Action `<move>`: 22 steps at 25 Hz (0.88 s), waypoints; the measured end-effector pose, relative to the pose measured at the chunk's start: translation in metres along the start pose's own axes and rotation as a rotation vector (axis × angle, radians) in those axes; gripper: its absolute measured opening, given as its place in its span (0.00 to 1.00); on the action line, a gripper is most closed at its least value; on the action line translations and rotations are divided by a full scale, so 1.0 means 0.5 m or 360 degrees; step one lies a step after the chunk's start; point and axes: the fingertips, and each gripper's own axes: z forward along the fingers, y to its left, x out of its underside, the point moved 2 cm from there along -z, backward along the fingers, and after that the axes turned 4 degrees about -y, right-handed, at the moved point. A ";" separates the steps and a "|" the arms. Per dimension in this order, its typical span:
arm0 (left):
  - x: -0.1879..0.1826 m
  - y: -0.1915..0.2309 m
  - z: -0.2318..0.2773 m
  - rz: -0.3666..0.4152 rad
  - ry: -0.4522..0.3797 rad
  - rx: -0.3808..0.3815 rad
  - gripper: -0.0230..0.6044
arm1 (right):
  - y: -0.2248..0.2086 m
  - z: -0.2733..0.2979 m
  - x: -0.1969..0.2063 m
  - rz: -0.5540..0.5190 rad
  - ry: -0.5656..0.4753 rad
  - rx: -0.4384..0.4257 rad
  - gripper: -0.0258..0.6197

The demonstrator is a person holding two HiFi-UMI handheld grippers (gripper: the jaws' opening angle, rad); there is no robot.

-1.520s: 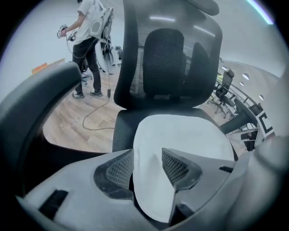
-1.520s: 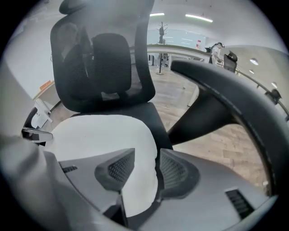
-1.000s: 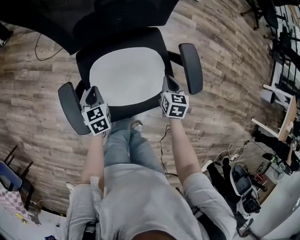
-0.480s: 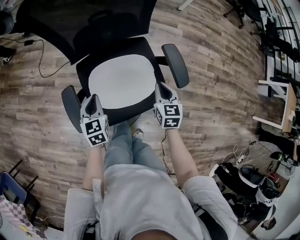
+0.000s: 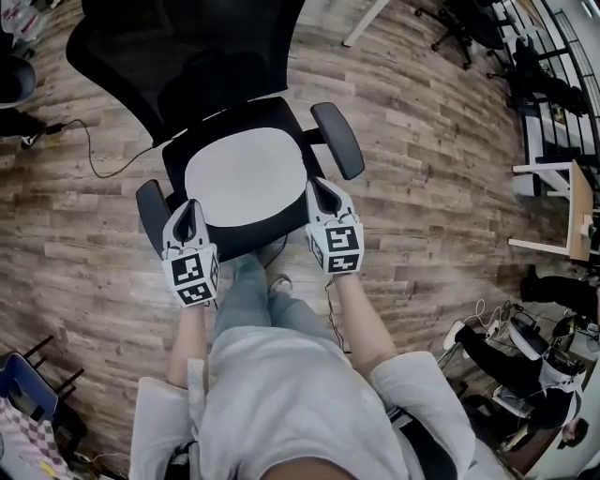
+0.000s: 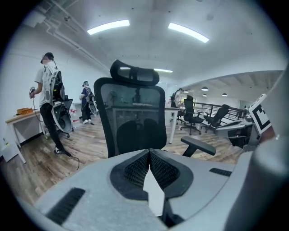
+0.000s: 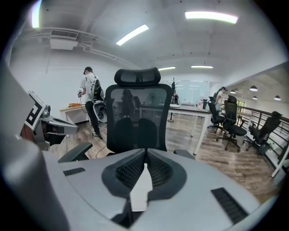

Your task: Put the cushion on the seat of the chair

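Observation:
A pale grey cushion [image 5: 246, 176] lies flat on the seat of the black office chair [image 5: 239, 236], between its two armrests. My left gripper [image 5: 189, 206] hovers over the seat's front left corner, beside the left armrest [image 5: 152, 214], shut and empty. Over the front right corner my right gripper [image 5: 319, 185] is likewise shut with nothing in it, and neither one touches the cushion. In the left gripper view the closed jaws [image 6: 149, 151] face the mesh backrest [image 6: 131, 119]. The right gripper view has its closed jaws [image 7: 146, 150] facing the same backrest [image 7: 137, 119].
The floor is wood planks, and a cable [image 5: 94, 150] runs across it left of the chair. Other office chairs [image 5: 459, 28] and a desk [image 5: 562, 202] stand at the right, with gear [image 5: 525, 356] at the lower right. Two people [image 6: 47, 103] stand by a table to the left.
Both grippers have lifted up and off the cushion's side edges, still shut. The cushion stays on the seat, and the chair now looks smaller and farther below.

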 end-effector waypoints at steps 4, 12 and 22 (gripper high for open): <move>-0.041 -0.016 -0.046 -0.0001 -0.0078 0.0020 0.06 | 0.008 -0.050 -0.039 -0.0031 -0.0070 -0.0001 0.07; -0.128 -0.031 -0.114 0.0024 -0.0232 0.0035 0.06 | 0.027 -0.125 -0.122 -0.0067 -0.0230 -0.0022 0.07; -0.221 -0.051 -0.220 -0.0059 -0.0441 0.0054 0.06 | 0.054 -0.210 -0.202 -0.0070 -0.0407 -0.0049 0.07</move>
